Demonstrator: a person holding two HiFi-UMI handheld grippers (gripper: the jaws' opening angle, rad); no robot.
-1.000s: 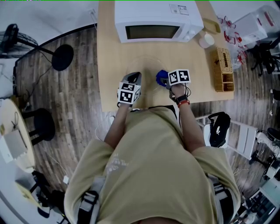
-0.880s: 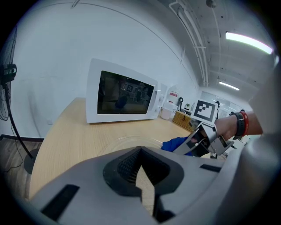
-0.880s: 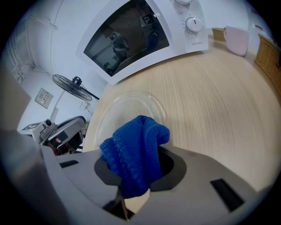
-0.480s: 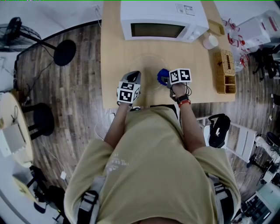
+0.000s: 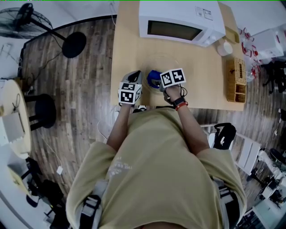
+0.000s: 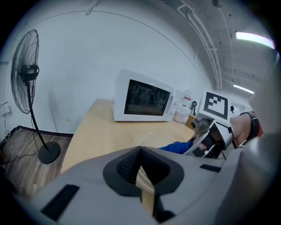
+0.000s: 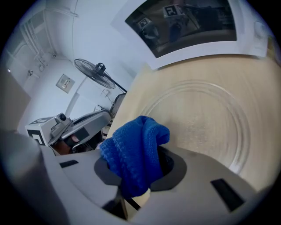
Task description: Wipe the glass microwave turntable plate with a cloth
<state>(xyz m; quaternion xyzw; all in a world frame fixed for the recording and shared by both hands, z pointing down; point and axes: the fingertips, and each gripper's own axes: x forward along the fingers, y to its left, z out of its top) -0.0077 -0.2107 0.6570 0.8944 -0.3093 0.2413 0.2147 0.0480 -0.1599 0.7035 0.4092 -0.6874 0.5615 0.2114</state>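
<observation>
- The glass turntable plate (image 5: 162,61) lies flat on the light wooden surface (image 5: 127,47). It sits between the white microwave (image 5: 178,24) at the far edge and the near edge where the person stands.
- The right gripper (image 7: 138,176) pinches a bunched blue cloth (image 7: 134,151). The knit wad fills the gap between its jaws and bulges out past them, over the plate's near rim.
- The left gripper (image 6: 141,169) is at the plate's near-left side, close to the near edge of the surface. Its jaws are drawn together to a thin slit. I cannot tell whether the clear rim sits in that slit.
- Each gripper carries a cube with black-and-white square markers. These are patterns only, with no letters.
- A white label (image 5: 203,13) sits on the microwave's top near its right side, its print too small to read. No brand name can be made out on the door or the panel.
- A wicker basket (image 5: 236,80) stands by the right edge of the surface.
- A standing fan (image 6: 27,74) is on the floor off the left edge.
</observation>
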